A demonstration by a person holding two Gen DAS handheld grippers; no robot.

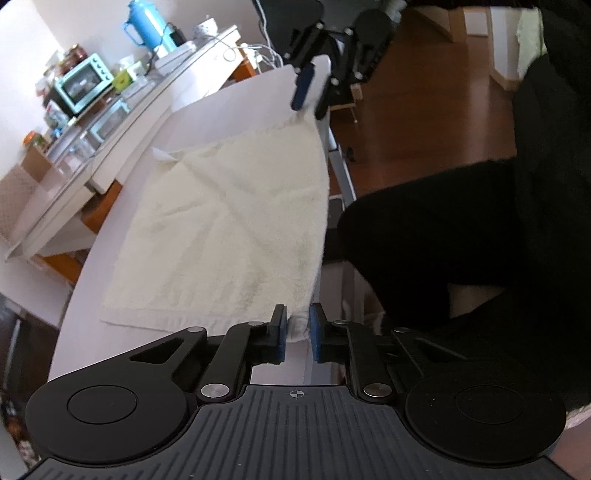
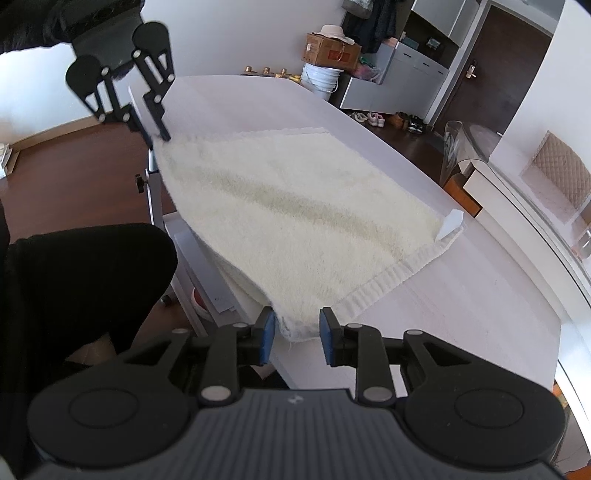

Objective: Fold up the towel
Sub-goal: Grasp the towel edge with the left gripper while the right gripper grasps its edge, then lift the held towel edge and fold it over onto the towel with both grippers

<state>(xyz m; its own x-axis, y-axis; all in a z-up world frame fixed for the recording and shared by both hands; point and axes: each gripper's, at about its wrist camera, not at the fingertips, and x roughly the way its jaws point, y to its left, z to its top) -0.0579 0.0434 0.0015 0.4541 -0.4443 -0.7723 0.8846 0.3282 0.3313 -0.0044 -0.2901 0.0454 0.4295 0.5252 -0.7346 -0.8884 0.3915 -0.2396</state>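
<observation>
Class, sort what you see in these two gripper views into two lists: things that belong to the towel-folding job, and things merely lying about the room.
Belongs to the job:
- towel
- table it lies on
- left gripper, at one near corner
- right gripper, at the other near corner

Just lying about:
- blue kettle
- mint toaster oven
- cardboard box
- white bucket
- shoes

The light is soft daylight, and I think it comes from the far side of the room, because the white table (image 2: 461, 295) shines pale and a little washed out. There are no hard shadows, only a weak grey one beside the towel (image 2: 295, 221). My dark trousers (image 1: 461, 240) are almost pure black with no detail. Both views bend strongly at the edges, so straight lines curve and the corners turn dark. The shelf with the blue kettle (image 1: 147, 26) looks soft, and the towel's pile is slightly blurred.
</observation>
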